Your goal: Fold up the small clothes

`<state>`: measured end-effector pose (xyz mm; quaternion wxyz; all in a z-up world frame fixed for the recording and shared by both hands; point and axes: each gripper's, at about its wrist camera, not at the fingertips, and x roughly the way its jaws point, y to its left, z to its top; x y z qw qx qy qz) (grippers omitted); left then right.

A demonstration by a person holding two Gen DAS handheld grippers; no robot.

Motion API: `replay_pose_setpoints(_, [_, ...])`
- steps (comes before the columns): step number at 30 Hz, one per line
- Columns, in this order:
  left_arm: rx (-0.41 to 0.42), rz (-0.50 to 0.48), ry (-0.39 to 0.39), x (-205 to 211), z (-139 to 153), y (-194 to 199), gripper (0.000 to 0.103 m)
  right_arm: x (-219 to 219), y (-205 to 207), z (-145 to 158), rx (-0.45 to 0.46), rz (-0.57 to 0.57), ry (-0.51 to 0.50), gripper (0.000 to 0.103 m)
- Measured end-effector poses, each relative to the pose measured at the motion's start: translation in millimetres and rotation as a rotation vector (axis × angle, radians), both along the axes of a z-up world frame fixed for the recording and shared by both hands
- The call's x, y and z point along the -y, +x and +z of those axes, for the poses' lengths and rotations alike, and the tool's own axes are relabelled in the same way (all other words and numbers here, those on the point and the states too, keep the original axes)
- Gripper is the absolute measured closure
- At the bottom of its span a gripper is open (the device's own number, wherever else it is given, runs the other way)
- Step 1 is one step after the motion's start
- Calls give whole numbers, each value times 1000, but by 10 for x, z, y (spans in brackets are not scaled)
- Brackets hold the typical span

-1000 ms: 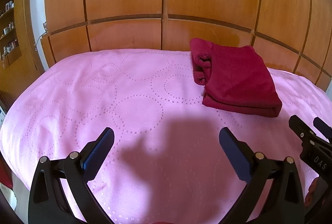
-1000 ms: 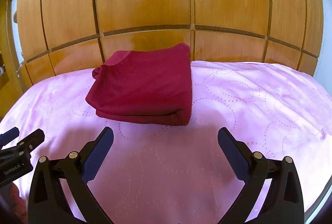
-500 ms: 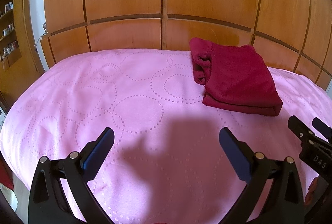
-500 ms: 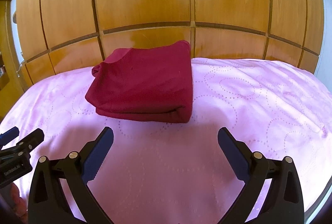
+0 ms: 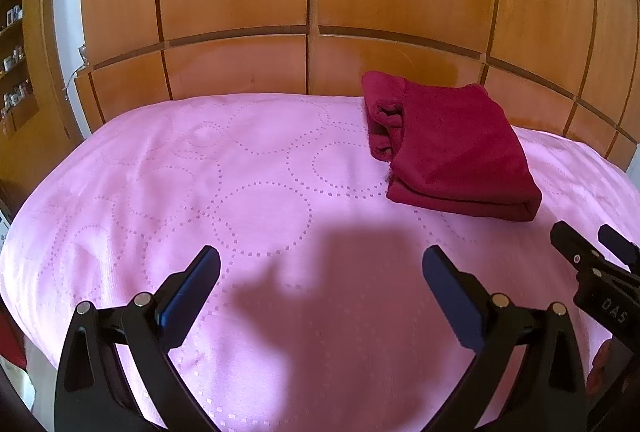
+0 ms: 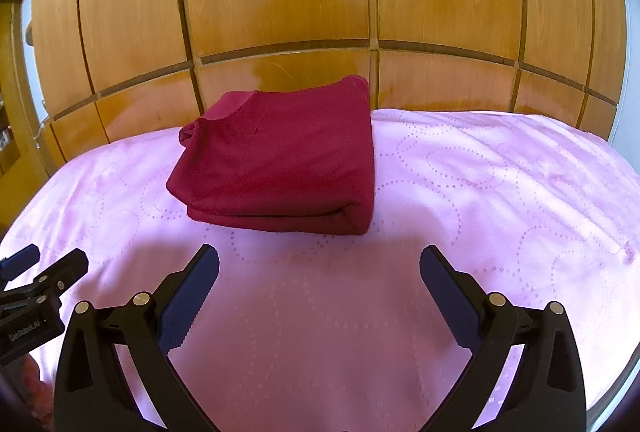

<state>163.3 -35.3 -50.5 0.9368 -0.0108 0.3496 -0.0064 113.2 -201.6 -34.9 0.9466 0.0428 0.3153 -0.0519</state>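
A dark red garment point(image 5: 452, 148) lies folded into a compact stack on the pink bedspread point(image 5: 200, 192), at the far right in the left wrist view. In the right wrist view the garment point(image 6: 280, 160) sits straight ahead, just beyond the fingertips. My left gripper point(image 5: 320, 272) is open and empty, over bare bedspread to the left of the garment. My right gripper point(image 6: 319, 270) is open and empty, a short way in front of the garment's near edge. Each gripper shows at the edge of the other's view: the right one point(image 5: 592, 260) and the left one point(image 6: 44, 268).
A wooden panelled wall point(image 5: 312, 12) rises directly behind the bed. Shelves with small items point(image 5: 16, 52) stand at the far left. The bedspread point(image 6: 500, 192) stretches to the right of the garment, with its edge at the lower right.
Both grippers have drawn back slightly from the folded garment. The garment has not moved and both grippers stay open.
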Motion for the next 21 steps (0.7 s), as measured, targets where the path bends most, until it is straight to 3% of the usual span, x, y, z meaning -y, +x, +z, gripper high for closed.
replay_pose_setpoints(21, [-30, 3, -16, 4, -54, 24, 2, 12, -7, -18, -16, 2, 8, 3])
